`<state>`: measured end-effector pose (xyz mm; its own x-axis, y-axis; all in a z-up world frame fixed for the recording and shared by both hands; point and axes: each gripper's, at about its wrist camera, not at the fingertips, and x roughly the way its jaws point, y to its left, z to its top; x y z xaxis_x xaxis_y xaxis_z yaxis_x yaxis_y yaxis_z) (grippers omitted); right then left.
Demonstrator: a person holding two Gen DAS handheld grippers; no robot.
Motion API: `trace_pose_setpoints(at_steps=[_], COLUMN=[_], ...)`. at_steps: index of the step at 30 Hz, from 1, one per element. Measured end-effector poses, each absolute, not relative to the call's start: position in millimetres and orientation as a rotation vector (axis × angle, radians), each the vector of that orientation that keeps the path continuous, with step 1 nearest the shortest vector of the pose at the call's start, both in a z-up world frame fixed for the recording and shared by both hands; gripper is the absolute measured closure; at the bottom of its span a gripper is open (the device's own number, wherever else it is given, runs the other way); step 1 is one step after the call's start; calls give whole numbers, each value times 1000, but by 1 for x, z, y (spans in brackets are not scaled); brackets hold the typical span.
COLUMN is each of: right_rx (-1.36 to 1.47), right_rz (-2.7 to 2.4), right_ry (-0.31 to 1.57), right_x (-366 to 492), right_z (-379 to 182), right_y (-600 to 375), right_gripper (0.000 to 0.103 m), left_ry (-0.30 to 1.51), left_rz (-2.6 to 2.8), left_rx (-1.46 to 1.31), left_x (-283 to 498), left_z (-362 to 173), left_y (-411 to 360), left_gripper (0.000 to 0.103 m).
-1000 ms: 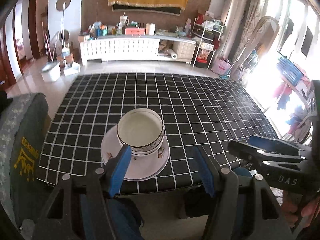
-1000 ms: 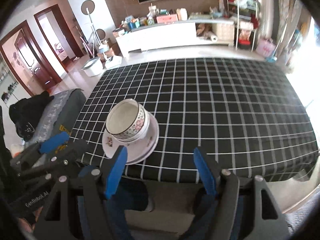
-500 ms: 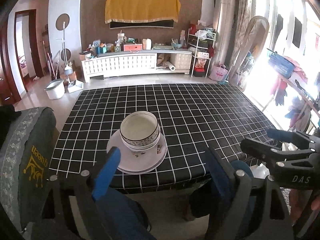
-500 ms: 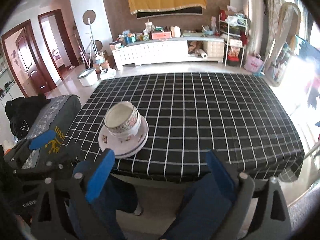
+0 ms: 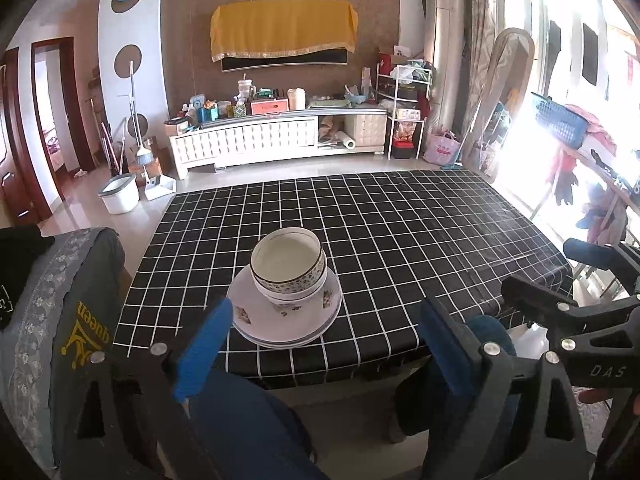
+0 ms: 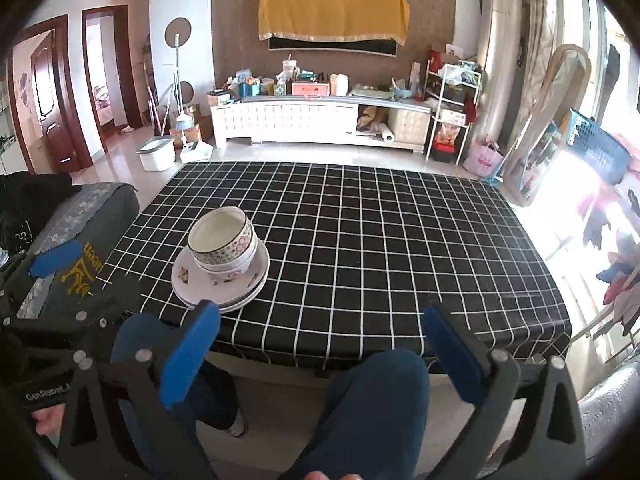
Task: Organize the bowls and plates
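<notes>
Two patterned bowls (image 5: 288, 264) sit nested on a stack of white flowered plates (image 5: 280, 326), near the front left corner of the black checked table (image 5: 400, 232). My left gripper (image 5: 326, 306) hangs back from the table's near edge. Its jaws are still opening and nothing is between them. In the right wrist view the bowls (image 6: 222, 242) and plates (image 6: 224, 288) lie ahead to the left. My right gripper (image 6: 320, 310) is also off the near edge, with its jaws opening on nothing. Each gripper shows in the other's view, the right gripper (image 5: 580, 304) at the right and the left gripper (image 6: 56, 264) at the left.
A chair with a grey cover (image 5: 60, 312) stands left of the table. The person's knees in blue trousers (image 6: 372, 396) are below the near table edge. A white cabinet (image 5: 260, 140) and a bucket (image 5: 120, 198) are beyond the table.
Both grippers have drawn back from the stack of bowls and plates, and their jaws have spread wider. The stack stays in place on the table.
</notes>
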<state>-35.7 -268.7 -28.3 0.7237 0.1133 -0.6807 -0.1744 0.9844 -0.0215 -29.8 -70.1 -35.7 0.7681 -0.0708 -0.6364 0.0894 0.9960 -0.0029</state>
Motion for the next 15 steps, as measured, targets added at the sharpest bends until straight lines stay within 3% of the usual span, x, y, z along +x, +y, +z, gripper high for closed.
trace_pose_setpoints(at_steps=[15], right_rx=[-80], right_rz=[172], right_ry=[741], right_x=[-39], right_z=[-29], right_y=[-274], right_gripper=[0], left_ry=[690], left_rz=[-84], left_rx=[40], left_x=[-34], left_z=[-37], left_y=[-71], left_gripper=[11])
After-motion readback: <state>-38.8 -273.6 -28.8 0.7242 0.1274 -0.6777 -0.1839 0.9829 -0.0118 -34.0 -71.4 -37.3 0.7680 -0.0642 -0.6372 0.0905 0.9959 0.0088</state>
